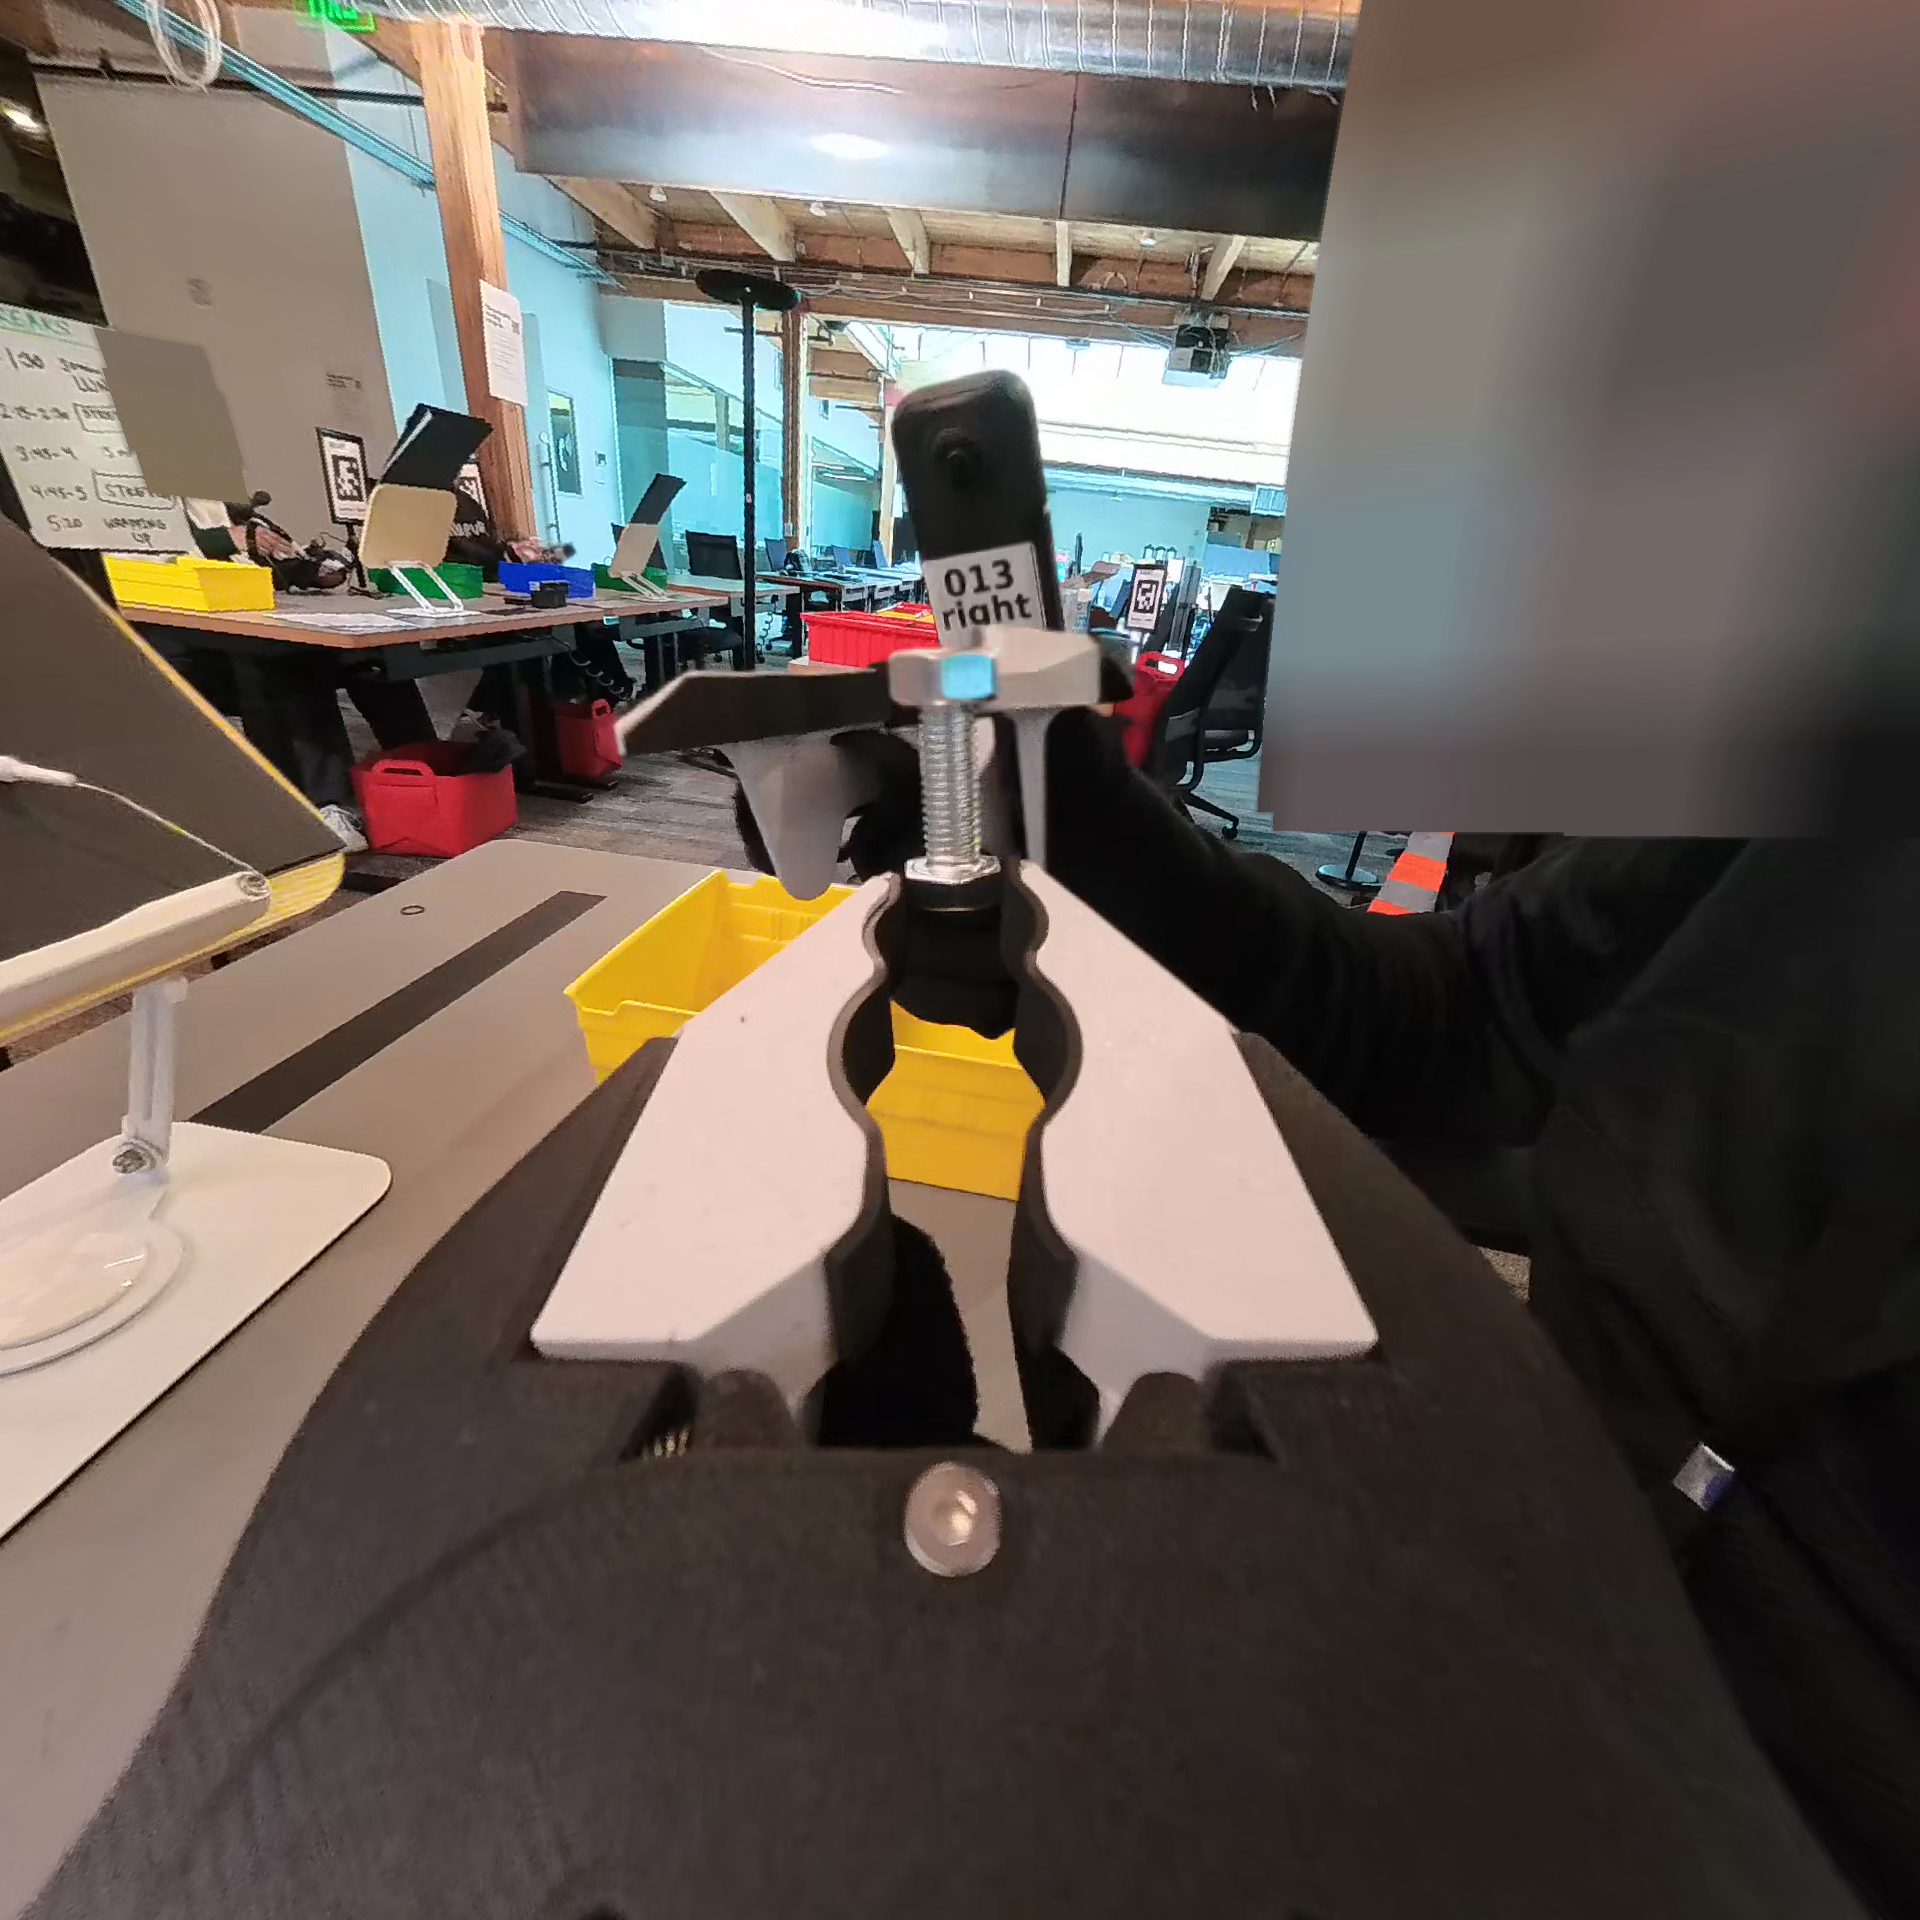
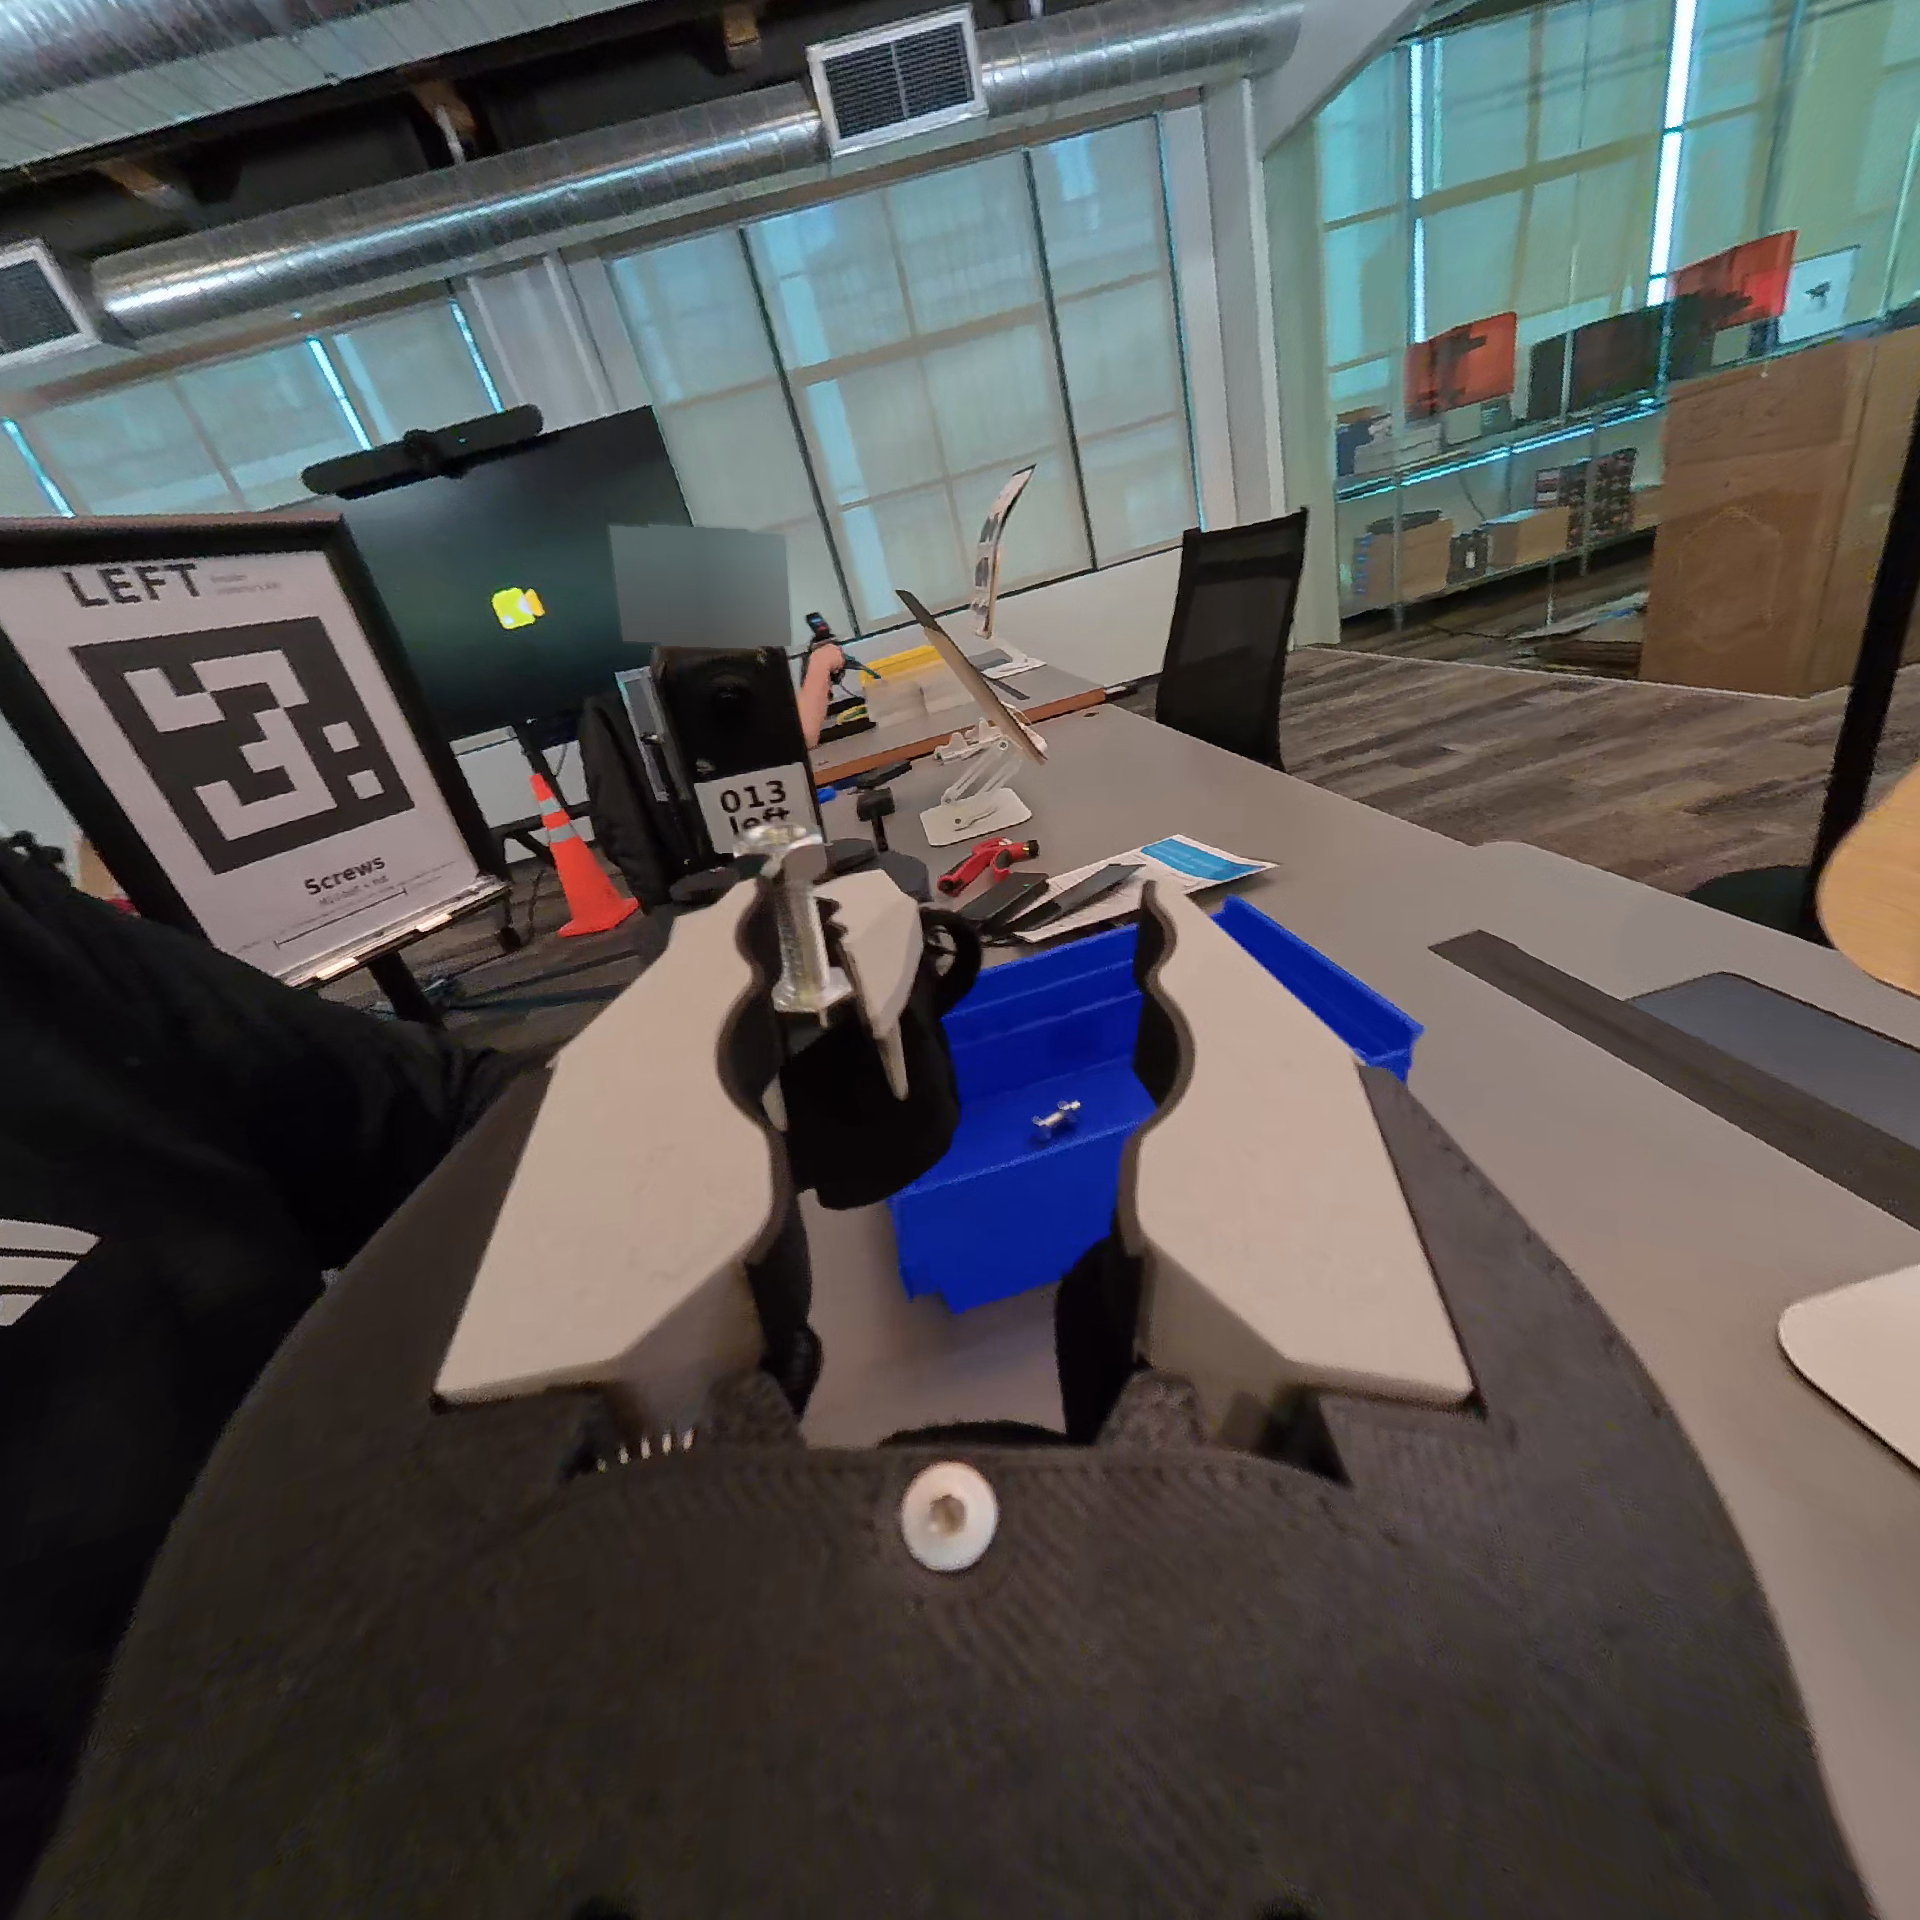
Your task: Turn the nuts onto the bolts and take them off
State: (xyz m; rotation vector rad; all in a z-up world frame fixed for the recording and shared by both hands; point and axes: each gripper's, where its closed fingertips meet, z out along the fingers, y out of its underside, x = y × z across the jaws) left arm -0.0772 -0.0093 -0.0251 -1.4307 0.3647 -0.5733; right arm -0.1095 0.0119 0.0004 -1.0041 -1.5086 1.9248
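Two hand-held grippers meet in the air above a grey tabletop (image 2: 1351,935), working on one silver bolt (image 1: 951,790).

The left gripper (image 1: 953,883) has its fingers closed on the lower end of the bolt, at the nut (image 1: 951,865) threaded there. The bolt stands upright above those fingertips, head uppermost.

The right gripper (image 2: 951,914) has its fingers spread apart. One finger (image 2: 665,1049) touches the bolt; the other stands well clear of it. In the left wrist view, the bolt head sits against the right gripper's fingers.

Below the bolt, a yellow bin (image 1: 727,966) rests on the tabletop. A blue bin (image 2: 1039,1195) sits beneath the right gripper, holding another small bolt (image 2: 1055,1120).
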